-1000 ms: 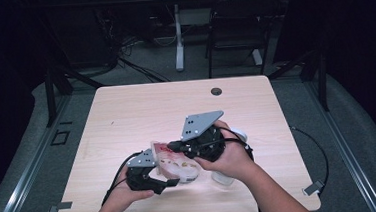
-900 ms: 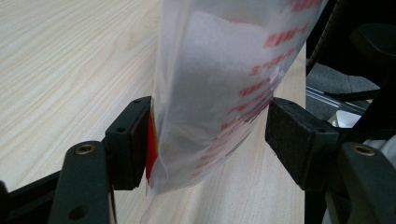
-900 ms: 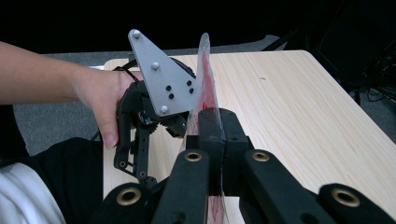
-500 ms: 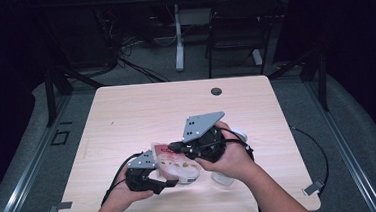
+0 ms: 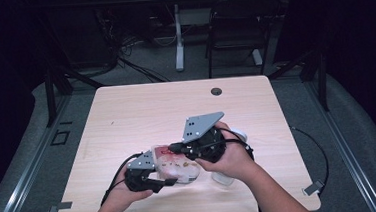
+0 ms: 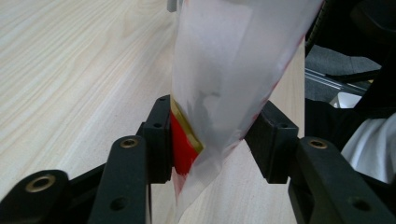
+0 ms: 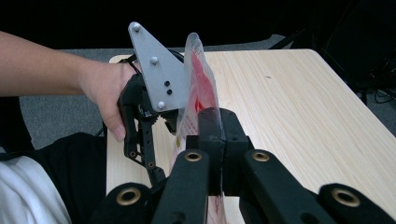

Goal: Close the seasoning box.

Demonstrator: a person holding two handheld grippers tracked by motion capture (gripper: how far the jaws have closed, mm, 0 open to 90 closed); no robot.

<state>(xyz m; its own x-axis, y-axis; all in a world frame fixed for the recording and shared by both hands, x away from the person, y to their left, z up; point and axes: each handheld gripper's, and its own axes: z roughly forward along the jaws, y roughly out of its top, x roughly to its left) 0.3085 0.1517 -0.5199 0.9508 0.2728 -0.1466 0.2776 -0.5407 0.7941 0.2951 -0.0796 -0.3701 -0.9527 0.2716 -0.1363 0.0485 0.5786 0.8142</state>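
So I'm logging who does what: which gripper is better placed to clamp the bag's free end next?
Probably the left gripper: its jaws, just closing, already straddle the plastic bag, one pad touching. The right gripper is shut on the bag's other end.

Left hand-held gripper [image 6: 212, 135] jaws just closing in from fully spread, now narrower around the lower edge of the clear plastic bag [image 6: 233, 70], one pad against its red strip, the other not quite touching.
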